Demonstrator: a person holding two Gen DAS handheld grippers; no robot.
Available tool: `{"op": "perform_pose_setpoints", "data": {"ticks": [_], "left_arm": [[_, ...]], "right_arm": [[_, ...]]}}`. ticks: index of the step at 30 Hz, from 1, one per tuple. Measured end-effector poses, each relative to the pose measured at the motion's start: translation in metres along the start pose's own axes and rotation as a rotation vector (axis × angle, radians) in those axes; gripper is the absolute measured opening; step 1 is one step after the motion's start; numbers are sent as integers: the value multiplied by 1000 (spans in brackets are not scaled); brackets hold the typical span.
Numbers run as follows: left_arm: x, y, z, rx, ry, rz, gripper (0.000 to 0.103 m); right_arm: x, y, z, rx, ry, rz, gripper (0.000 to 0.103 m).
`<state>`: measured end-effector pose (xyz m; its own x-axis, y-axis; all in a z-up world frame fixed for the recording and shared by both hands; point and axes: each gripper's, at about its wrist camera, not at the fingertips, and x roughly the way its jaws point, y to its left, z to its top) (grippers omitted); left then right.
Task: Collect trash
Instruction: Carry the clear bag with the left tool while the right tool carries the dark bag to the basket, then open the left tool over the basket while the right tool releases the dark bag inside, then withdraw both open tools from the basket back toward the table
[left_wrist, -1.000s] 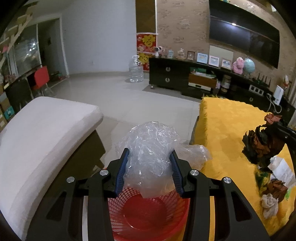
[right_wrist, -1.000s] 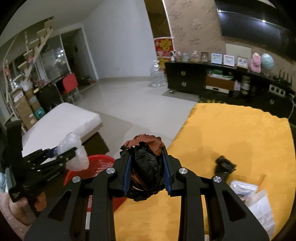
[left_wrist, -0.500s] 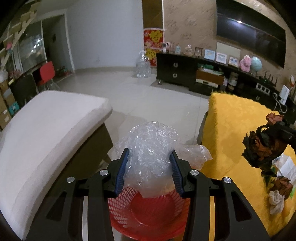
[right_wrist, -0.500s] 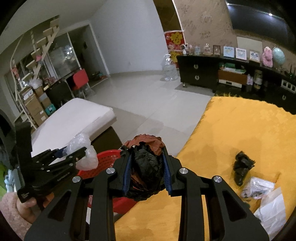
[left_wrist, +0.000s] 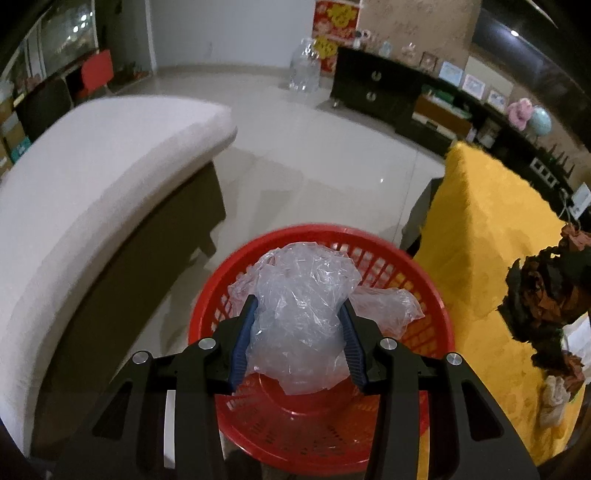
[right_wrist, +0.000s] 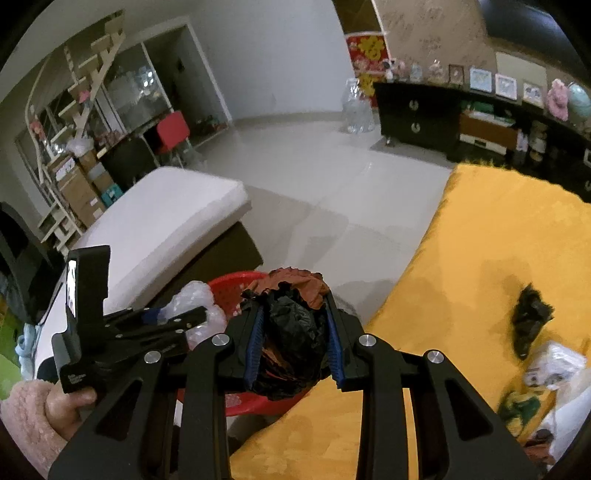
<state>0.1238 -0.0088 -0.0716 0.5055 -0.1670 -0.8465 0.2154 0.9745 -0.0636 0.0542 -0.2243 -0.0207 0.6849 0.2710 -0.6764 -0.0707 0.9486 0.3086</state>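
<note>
My left gripper (left_wrist: 298, 314) is shut on a crumpled clear plastic bag (left_wrist: 301, 310) and holds it right above the red mesh basket (left_wrist: 436, 325), which stands on the floor beside the yellow-covered table (left_wrist: 491, 240). My right gripper (right_wrist: 294, 310) is shut on a wad of black and brown wrapper (right_wrist: 295, 332) above the table's left edge, next to the basket (right_wrist: 229, 291). The wad also shows at the right of the left wrist view (left_wrist: 543, 291). The left gripper (right_wrist: 184, 317) with its bag shows in the right wrist view.
More trash lies on the yellow cloth (right_wrist: 461, 258): a black wrapper (right_wrist: 530, 317), clear and white packets (right_wrist: 554, 365) and a green wrapper (right_wrist: 517, 406). A white-cushioned bench (left_wrist: 92, 177) stands left of the basket. A dark TV cabinet (right_wrist: 443, 114) lines the far wall.
Both grippers have tilted down and moved toward the basket. The clear bag now hangs over the basket's middle; the black wad has come closer to the basket's rim.
</note>
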Motion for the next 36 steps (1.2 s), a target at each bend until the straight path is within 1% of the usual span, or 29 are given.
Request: {"op": "perform_pose_setpoints", "data": {"ticks": [6,9,11,13,14,16,18,19,25,27,29,33,36], "left_arm": [[5,6,-5,-9,20,32,44],[6,9,-6,-20,24,41,49],[4,12,-5,-28,22,44,55],[1,15,-4,-34,12,47,59],[-1,17,-4,-35,5,48,62],[-5,20,-3,-40,-9,49,66],[-8,22,-1,-46,-18,46,68],[-9,23,-1,-48,-21,45,70],[-15,22,2,-40,-44,44,77],[-17,21,2,-35,-55,53,77],[-20,21,4,-36,-72,58,78],[-31,20,8,-32,-122,72,78],[-40,13,10,-18,-169,82,78]], "right_arm": [[34,8,-9,19,81,24,30],[46,14,-11,15,104,34,30],[52,19,-11,15,114,48,31],[54,19,-10,16,116,51,39],[55,21,-11,18,117,51,42],[56,21,-11,24,113,50,54],[55,20,-11,40,106,58,62],[55,19,-11,49,106,64,64],[51,14,-8,66,97,56,66],[46,14,-7,58,79,31,67],[40,14,-7,38,52,-14,68],[23,12,-3,11,-19,-117,76],[8,9,-1,2,-72,-173,79]]}}
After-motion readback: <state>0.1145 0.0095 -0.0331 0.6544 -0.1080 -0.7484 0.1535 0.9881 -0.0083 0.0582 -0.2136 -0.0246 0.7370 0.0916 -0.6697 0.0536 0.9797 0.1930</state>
